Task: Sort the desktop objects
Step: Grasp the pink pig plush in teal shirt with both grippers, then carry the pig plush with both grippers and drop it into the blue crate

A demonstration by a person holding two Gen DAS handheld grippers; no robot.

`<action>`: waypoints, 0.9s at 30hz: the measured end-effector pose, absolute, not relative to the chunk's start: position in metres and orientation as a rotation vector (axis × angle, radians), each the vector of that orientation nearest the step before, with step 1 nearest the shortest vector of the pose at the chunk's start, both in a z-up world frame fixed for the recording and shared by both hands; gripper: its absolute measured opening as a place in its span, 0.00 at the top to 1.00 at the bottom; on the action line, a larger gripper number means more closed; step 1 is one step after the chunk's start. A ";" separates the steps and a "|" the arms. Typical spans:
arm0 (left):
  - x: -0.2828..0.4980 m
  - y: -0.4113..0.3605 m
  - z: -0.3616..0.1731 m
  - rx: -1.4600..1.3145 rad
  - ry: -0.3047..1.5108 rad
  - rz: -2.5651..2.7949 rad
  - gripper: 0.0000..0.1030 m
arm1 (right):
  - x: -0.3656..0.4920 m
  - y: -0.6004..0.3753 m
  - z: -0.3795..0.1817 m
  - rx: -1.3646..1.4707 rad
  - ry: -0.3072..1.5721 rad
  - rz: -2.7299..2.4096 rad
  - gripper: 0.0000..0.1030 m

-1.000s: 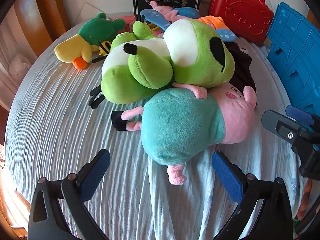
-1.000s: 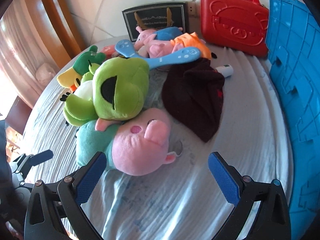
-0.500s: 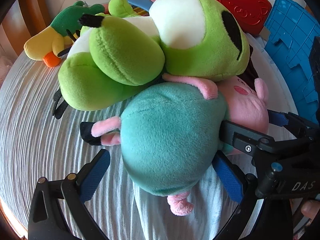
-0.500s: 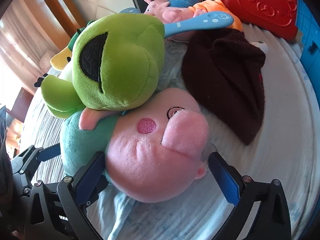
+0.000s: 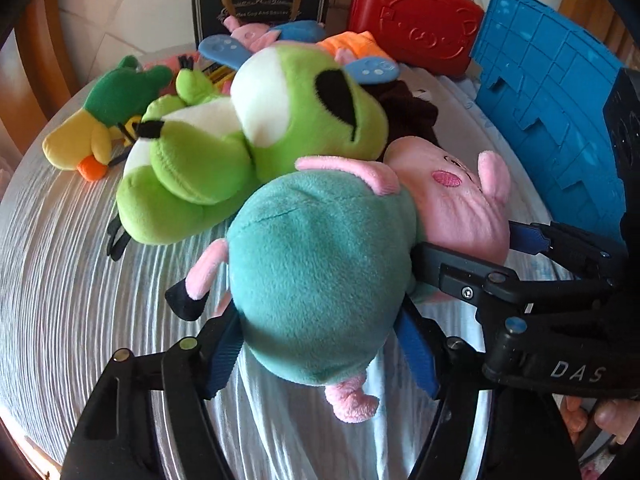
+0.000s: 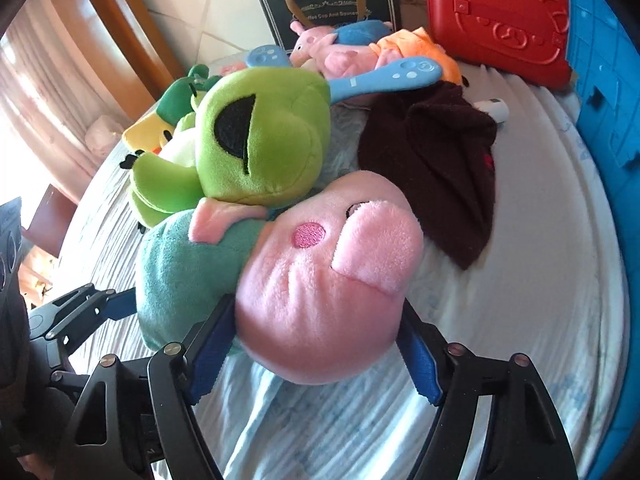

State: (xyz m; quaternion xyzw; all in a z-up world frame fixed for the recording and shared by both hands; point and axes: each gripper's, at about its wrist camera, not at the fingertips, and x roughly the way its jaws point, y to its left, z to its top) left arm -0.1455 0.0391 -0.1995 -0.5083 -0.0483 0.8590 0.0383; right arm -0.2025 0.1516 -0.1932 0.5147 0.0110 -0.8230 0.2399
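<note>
A pig plush with a teal body and a pink head lies at the near side of the cloth-covered table. My left gripper straddles the teal body, jaws closing, and both blue pads press into it. My right gripper is closing on the pink head, and its pads dent the plush on both sides. In the left wrist view the right gripper's fingers reach in from the right. A green frog plush leans on the pig's arm.
Behind lie a duck plush, a dark brown cloth, smaller pig plushes and a blue long-handled toy. A red case, a black box and a blue plastic board line the back and right.
Both grippers moved in over the pig plush, the left around its body and the right around its head. Their jaws went from wide open to pressing on it.
</note>
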 end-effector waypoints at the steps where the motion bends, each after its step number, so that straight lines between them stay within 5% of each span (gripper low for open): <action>1: -0.146 0.043 -0.190 -1.532 -0.137 2.633 0.32 | -0.200 0.156 -0.185 1.394 0.026 -2.271 0.26; 27: -0.171 0.206 0.076 -0.648 0.227 2.585 0.31 | -0.175 0.312 0.088 0.783 -0.129 -2.893 0.25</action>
